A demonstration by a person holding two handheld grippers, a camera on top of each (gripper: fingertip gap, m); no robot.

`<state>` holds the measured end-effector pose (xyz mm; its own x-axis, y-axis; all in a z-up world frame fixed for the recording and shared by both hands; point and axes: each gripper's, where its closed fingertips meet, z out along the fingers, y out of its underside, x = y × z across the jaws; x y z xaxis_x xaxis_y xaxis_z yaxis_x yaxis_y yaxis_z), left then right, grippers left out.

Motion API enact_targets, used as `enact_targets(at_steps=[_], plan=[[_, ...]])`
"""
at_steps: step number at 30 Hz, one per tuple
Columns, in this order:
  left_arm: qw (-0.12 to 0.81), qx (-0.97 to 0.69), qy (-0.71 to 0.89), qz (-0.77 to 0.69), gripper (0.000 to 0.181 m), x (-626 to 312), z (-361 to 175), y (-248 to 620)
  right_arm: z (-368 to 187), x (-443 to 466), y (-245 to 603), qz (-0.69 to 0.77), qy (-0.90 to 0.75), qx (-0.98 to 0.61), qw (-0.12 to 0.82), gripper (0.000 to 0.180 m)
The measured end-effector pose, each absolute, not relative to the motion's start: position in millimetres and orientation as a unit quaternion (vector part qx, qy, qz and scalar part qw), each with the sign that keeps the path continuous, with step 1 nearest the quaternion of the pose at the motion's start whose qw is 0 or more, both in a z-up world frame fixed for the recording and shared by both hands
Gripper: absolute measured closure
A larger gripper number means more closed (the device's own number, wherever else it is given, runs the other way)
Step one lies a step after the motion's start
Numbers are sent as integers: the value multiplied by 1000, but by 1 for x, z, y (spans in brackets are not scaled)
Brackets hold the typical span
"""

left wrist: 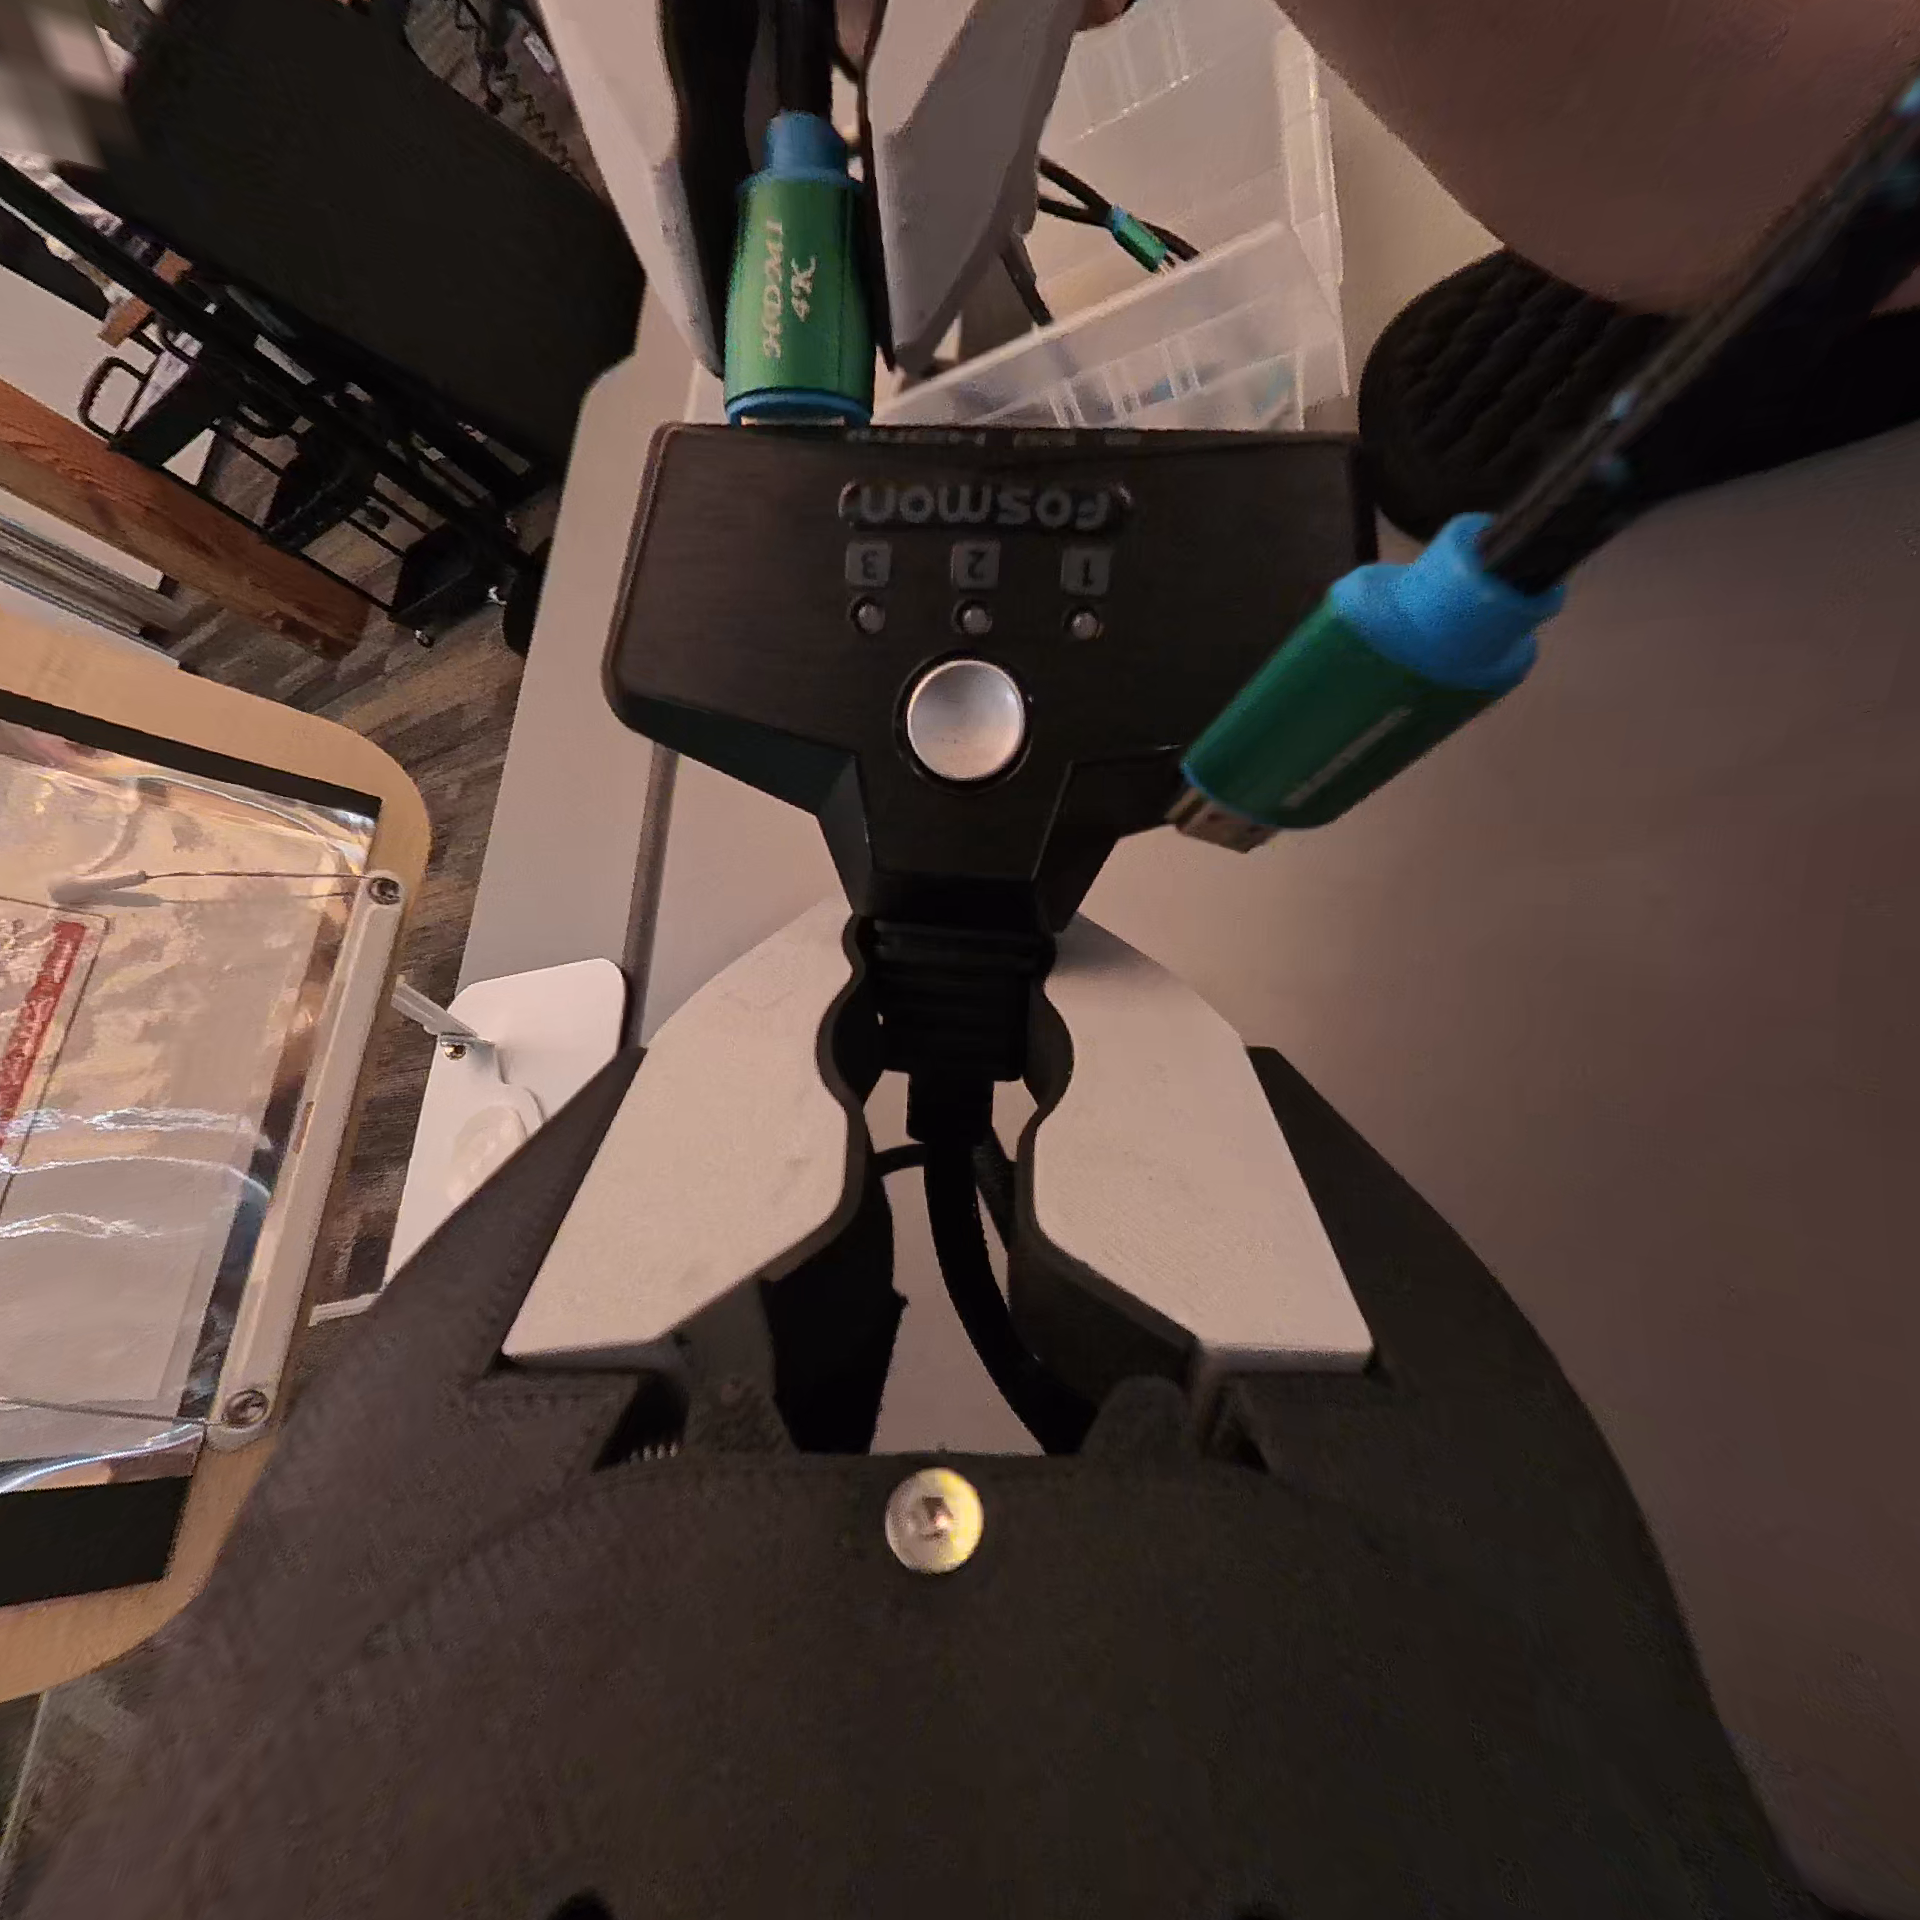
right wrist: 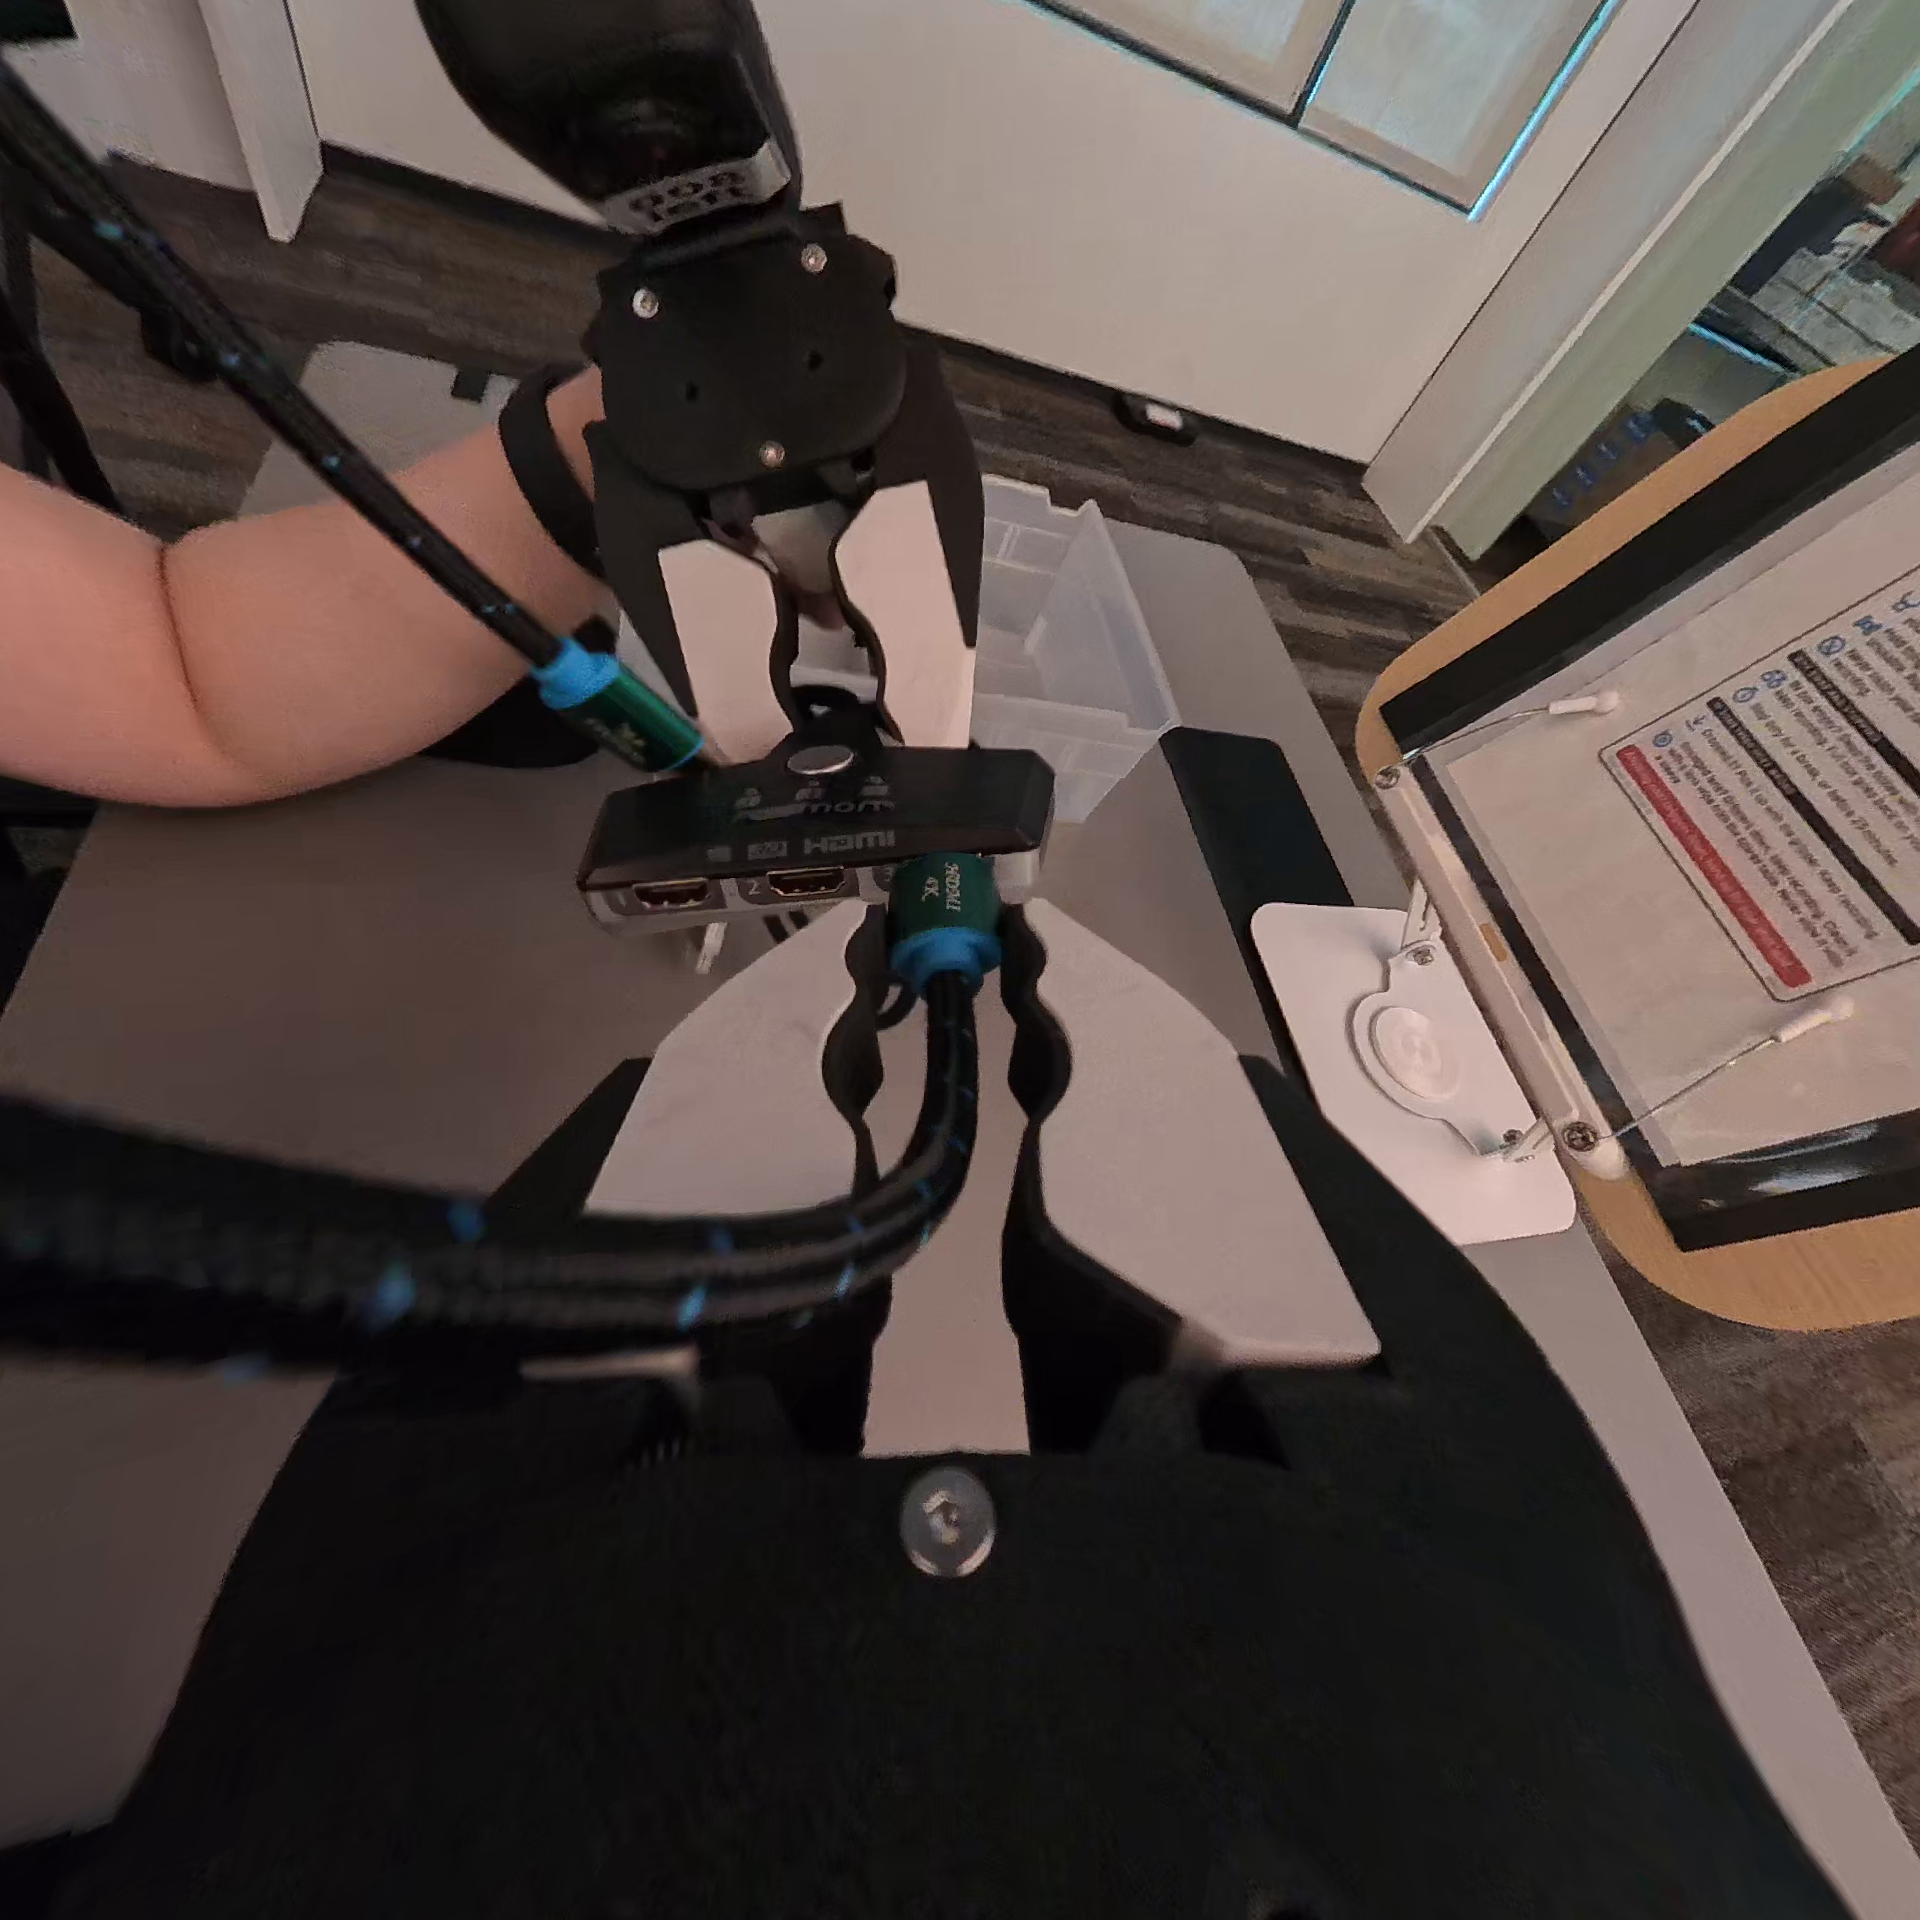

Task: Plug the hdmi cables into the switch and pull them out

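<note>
My left gripper (left wrist: 951,987) is shut on the cable neck of the black HDMI switch (left wrist: 977,582) and holds it just above the grey table (right wrist: 312,987). It also shows in the right wrist view (right wrist: 831,717). My right gripper (right wrist: 940,966) is shut on a green HDMI plug (right wrist: 940,899) with a blue collar. The plug sits at the third port, with almost no metal tip showing. The other two ports (right wrist: 727,891) are empty. A second green plug (left wrist: 1361,707) hangs loose on its braided cable beside the switch.
A clear plastic bin (right wrist: 1049,665) stands behind the switch. A framed sign on a wooden board (right wrist: 1714,831) and a white pad (right wrist: 1413,1060) lie at the table's right edge. A person's forearm (right wrist: 260,644) reaches in from the left.
</note>
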<state>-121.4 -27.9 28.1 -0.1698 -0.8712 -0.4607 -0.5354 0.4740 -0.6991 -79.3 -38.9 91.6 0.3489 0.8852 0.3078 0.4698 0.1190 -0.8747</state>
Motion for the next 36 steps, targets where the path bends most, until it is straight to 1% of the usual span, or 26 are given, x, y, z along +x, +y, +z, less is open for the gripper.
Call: enact_targets(at_steps=[4, 12, 18, 23, 24, 26, 27, 29, 31, 33, 36], plan=[[444, -491, 720, -207, 157, -121, 37, -25, 102, -80, -37, 188, -515, -630, 550, 158], [443, -491, 720, -210, 157, -121, 38, -26, 101, -78, -41, 147, -510, -647, 547, 158], [449, -457, 734, -226, 158, -119, 46, -43, 105, -77, -56, 212, -512, -635, 537, 158], [447, -471, 728, -220, 159, -117, 47, -41, 108, -72, -55, 197, -497, -647, 543, 158], [446, -491, 721, -198, 159, -123, 44, -32, 113, -62, -49, 173, -475, -657, 559, 158], [447, -557, 686, -136, 159, -152, 38, 2, 138, -7, -41, 117, -386, -674, 618, 159], [459, -561, 672, -150, 159, -162, 44, 5, 149, 14, -50, 146, -360, -667, 636, 159], [496, -512, 661, -235, 159, -166, 73, -18, 149, 48, -65, 206, -332, -676, 625, 159], [535, -466, 648, -276, 158, -168, 100, -34, 144, 93, -60, 174, -264, -707, 632, 158], [547, -462, 641, -276, 158, -173, 109, -37, 125, 129, -62, 143, -213, -756, 602, 158], [547, -475, 640, -257, 158, -176, 106, -32, 106, 166, -78, 125, -163, -795, 571, 158]])
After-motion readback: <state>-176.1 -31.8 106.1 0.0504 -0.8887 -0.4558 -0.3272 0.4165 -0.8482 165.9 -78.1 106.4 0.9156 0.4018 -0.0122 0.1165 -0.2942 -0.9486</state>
